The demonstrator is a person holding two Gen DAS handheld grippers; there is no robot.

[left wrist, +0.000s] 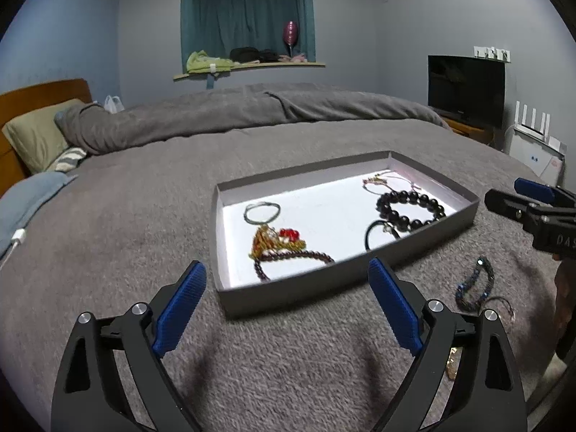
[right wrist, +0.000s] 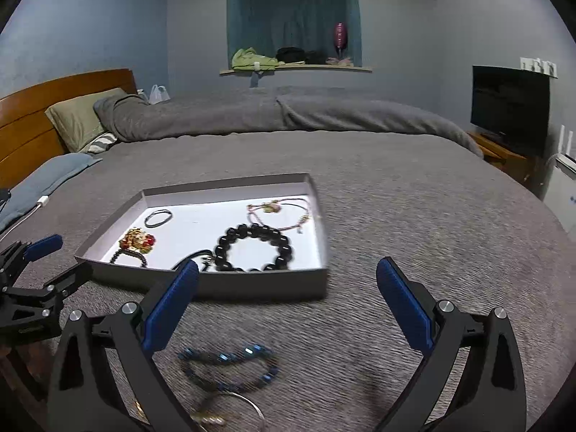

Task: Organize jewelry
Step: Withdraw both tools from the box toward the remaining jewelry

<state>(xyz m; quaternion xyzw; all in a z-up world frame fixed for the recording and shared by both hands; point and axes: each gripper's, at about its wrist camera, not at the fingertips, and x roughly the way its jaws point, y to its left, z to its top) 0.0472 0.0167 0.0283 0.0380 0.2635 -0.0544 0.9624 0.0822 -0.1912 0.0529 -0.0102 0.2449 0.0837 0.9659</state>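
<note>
A shallow grey box [left wrist: 324, 289] [right wrist: 252, 288] with a white floor lies on the bed. It holds a black bead bracelet [left wrist: 410, 207] [right wrist: 253, 248], a pink cord bracelet [right wrist: 280, 212], a red-gold charm with a dark bead bracelet [left wrist: 279, 241] [right wrist: 136, 241], a thin ring [left wrist: 262, 212] [right wrist: 158, 217] and a black cord [left wrist: 381, 232]. A blue bead bracelet [left wrist: 475, 284] [right wrist: 230, 363] lies on the blanket outside the box, between my right gripper's fingers. My left gripper [left wrist: 288, 306] is open and empty before the box. My right gripper [right wrist: 288, 306] is open and empty.
A thin bangle and gold piece [right wrist: 230, 410] lie near the blue bracelet. The grey blanket [left wrist: 126, 234] covers the bed, with pillows [left wrist: 36, 136] and headboard at left. A TV [left wrist: 466, 90] stands at right, a window ledge behind.
</note>
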